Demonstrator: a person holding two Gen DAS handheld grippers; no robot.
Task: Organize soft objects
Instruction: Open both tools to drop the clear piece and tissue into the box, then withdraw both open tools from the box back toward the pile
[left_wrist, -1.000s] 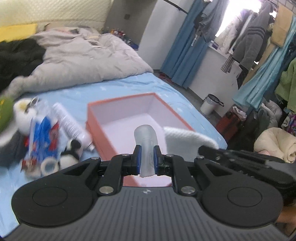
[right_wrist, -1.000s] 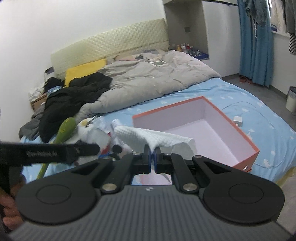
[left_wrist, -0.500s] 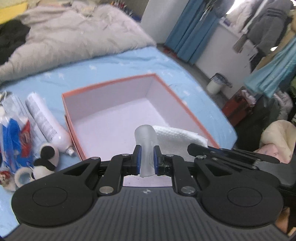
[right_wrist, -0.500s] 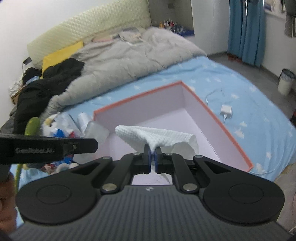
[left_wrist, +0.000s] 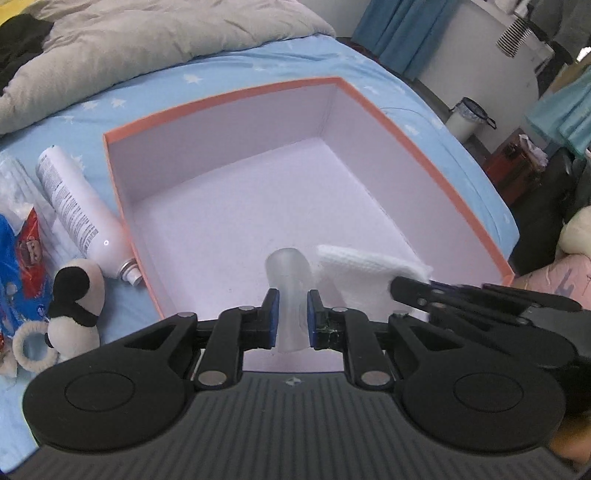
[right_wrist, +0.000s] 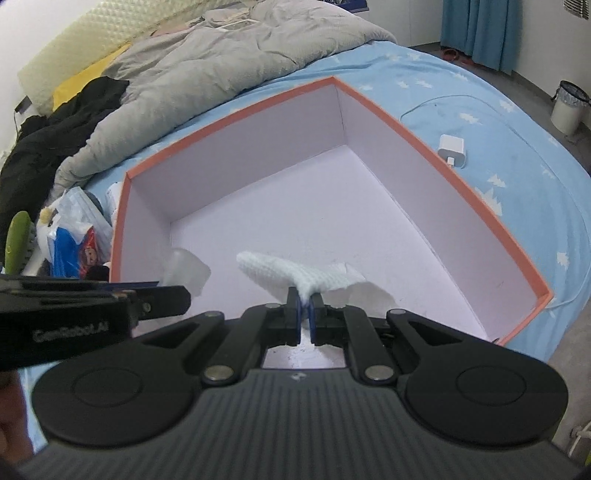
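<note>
An orange box (left_wrist: 413, 147) with a pale lilac inside lies open on the blue bed; it also shows in the right wrist view (right_wrist: 406, 129). My left gripper (left_wrist: 291, 319) is shut on a soft translucent squeeze bottle (left_wrist: 290, 280) held over the box's near side. My right gripper (right_wrist: 304, 314) is shut on a white cloth (right_wrist: 295, 273), also over the box's near side. The cloth (left_wrist: 362, 269) and right gripper show at the right in the left wrist view; the bottle (right_wrist: 184, 269) and left gripper at the left in the right wrist view.
Left of the box lie a white spray can (left_wrist: 77, 210), a small panda plush (left_wrist: 75, 302), a blue and red packet (left_wrist: 18, 266) and a white ring (left_wrist: 26, 343). A grey duvet (right_wrist: 207, 62) lies behind. A white charger (right_wrist: 452, 149) lies right of the box.
Both grippers have moved forward and down, with the bottle and the cloth still held, and now hang over the box's inside.
</note>
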